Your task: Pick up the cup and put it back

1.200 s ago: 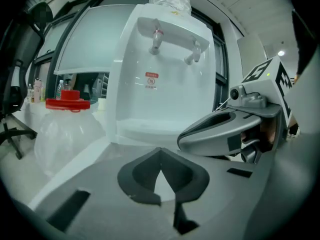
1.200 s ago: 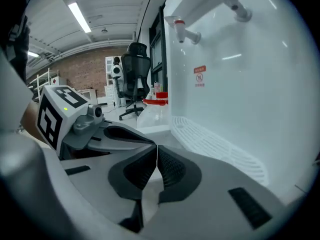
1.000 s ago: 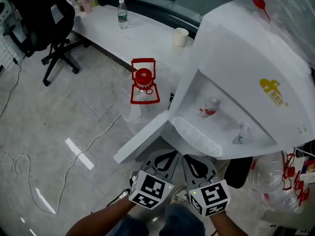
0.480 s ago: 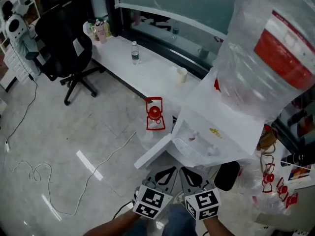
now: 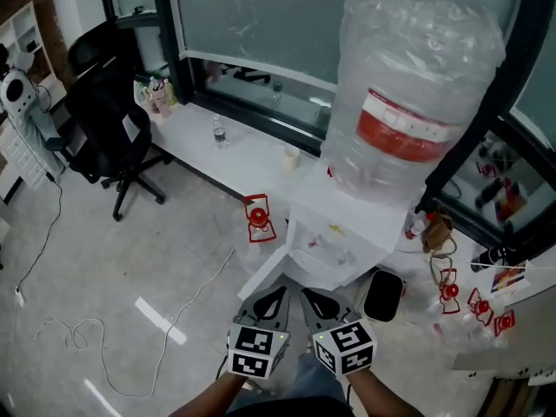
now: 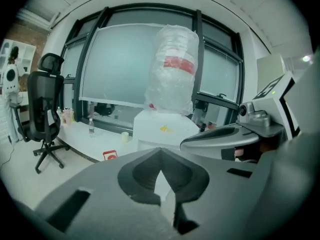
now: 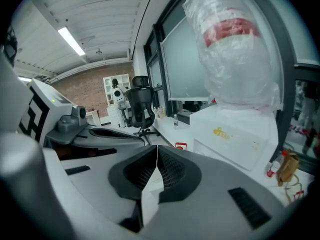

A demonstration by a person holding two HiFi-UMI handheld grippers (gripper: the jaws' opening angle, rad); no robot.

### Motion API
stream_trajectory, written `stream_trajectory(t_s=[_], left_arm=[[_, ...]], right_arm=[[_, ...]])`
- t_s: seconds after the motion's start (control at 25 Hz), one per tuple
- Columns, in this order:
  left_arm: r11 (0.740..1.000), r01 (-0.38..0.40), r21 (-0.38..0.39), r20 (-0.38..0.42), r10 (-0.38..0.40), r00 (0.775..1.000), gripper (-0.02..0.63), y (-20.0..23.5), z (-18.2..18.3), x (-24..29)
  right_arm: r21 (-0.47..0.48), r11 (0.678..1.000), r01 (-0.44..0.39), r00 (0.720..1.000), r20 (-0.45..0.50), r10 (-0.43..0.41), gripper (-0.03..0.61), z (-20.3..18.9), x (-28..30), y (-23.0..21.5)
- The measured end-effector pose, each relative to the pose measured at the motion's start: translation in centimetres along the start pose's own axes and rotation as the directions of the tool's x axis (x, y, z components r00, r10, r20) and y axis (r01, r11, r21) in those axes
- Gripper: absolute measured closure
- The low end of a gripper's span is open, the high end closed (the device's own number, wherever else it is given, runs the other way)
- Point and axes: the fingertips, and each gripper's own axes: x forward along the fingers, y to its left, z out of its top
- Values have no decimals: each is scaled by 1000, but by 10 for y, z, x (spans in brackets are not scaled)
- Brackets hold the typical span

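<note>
1. My left gripper (image 5: 276,295) has its jaws pressed together, with nothing between them.
2. My right gripper (image 5: 311,298), just beside it, is the same: jaws together and empty.
3. The cup (image 5: 291,157) stands upright on the white table (image 5: 243,150), at 12 o'clock from both grippers and well apart from them.
4. The water dispenser (image 5: 347,224) is near, at 1 o'clock; the cup is at 11 o'clock of it.

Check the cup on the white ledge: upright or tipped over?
Upright: the cup stands on its base on the ledge, beside the water dispenser.
</note>
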Motion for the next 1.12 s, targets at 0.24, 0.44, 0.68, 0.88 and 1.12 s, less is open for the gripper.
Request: stream_trajectory(t_s=[0.24,0.44,0.68,0.88,1.12], left_arm=[[1000,8,29,10,-9,1000,603,-16,20,-34],[998,26,50,13,-27,1000,603,-24,24,-52],[998,41,45,17,-42,999,603,-32,18,-77],[997,57,54,25,-59,998,603,-36,18,-87],[995,75,65,23,-76,997,603,-39,16,-93]], right_arm=[[40,999,10,1000,23,-11,557,17,-29,22],[78,996,37,998,43,-40,557,18,-44,36],[78,996,48,997,58,-52,557,15,-60,62],[61,996,65,996,60,-69,557,14,-66,72],[58,995,79,995,60,-82,557,12,-72,76]])
